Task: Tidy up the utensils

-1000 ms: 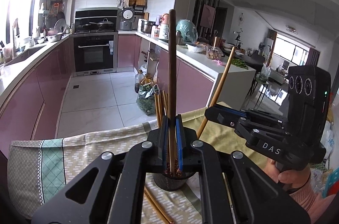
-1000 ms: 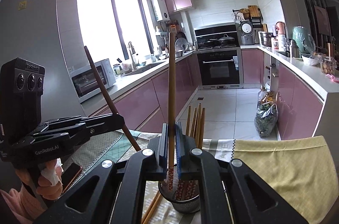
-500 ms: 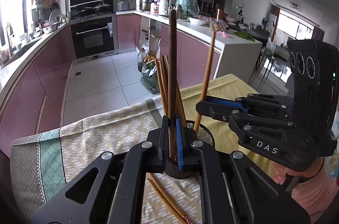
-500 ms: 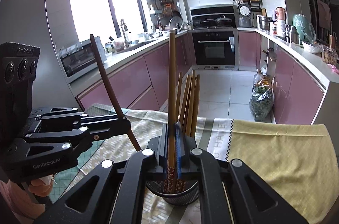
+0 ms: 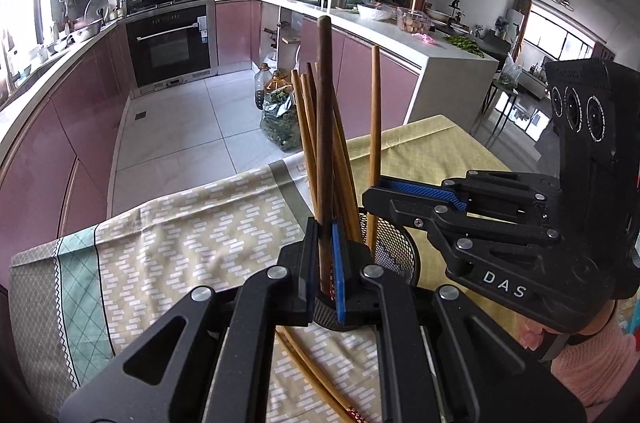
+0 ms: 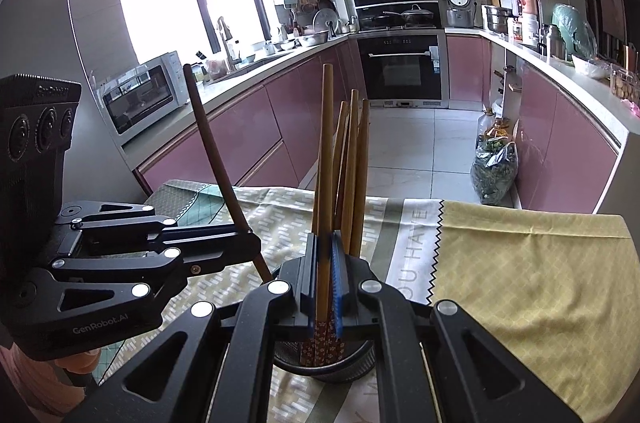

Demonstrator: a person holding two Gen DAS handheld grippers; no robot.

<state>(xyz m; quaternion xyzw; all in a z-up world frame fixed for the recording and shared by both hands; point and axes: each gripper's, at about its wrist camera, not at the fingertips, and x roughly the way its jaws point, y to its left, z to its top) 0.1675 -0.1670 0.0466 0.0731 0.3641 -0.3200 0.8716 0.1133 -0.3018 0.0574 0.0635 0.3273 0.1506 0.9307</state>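
Closest to me, the left gripper (image 5: pixel 325 263) is pinching a dark brown chopstick (image 5: pixel 325 127) between its blue pads, jaws all but closed on the shaft, the stick standing upright with its lower end dipping toward the black mesh holder (image 5: pixel 394 251) just beyond the fingertips. Beside it, the right gripper (image 6: pixel 326 275) is clamping a lighter bamboo chopstick (image 6: pixel 326 159) the same way, jaws nearly shut, the patterned tip sitting over the holder's mouth directly under the fingers.

Just past both sets of fingers, a bundle of standing chopsticks (image 6: pixel 352 167) is leaning inside the holder, fanning outward. Below and behind the left fingers, two loose chopsticks (image 5: pixel 316 375) are lying on the patterned cloth (image 5: pixel 192 243), not yet gathered.

Both sticks seem to be heading into the same small opening together, and that looks like the trouble. The two grippers are crowding each other above the rim; a nudge could knock one stick askew or tip the light holder on the soft cloth. The leaning bundle may also block a tip, so a stick let go too high could bounce out onto the floor beyond the table edge.
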